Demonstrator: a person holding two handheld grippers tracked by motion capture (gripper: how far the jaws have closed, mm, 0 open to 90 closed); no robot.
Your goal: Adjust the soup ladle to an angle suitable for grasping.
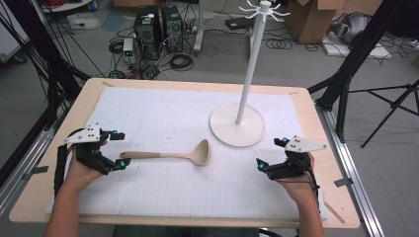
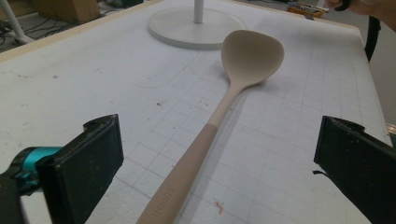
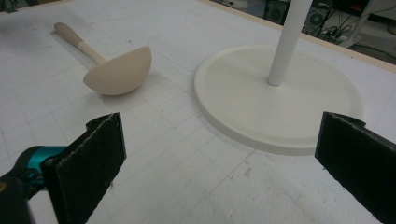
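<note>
A beige ladle [image 1: 174,155] lies flat on the white gridded mat [image 1: 158,113], bowl toward the right, handle end toward the left. My left gripper [image 1: 120,149] stands open at that handle end; in the left gripper view the ladle [image 2: 219,112] runs up between the wide jaws without touching them. My right gripper [image 1: 271,154] is open too, at the mat's right, with nothing between its jaws. In the right gripper view the ladle's bowl [image 3: 120,73] rests rim-down at upper left. A white stand [image 1: 243,94] with a round base [image 3: 280,98] and tall pole rises behind the ladle.
The stand's hooked top [image 1: 264,11] reaches high above the table. The wooden table edge [image 1: 44,168] frames the mat. Black frame legs, computers and cables sit on the floor beyond the table. Bare mat stretches between the two grippers.
</note>
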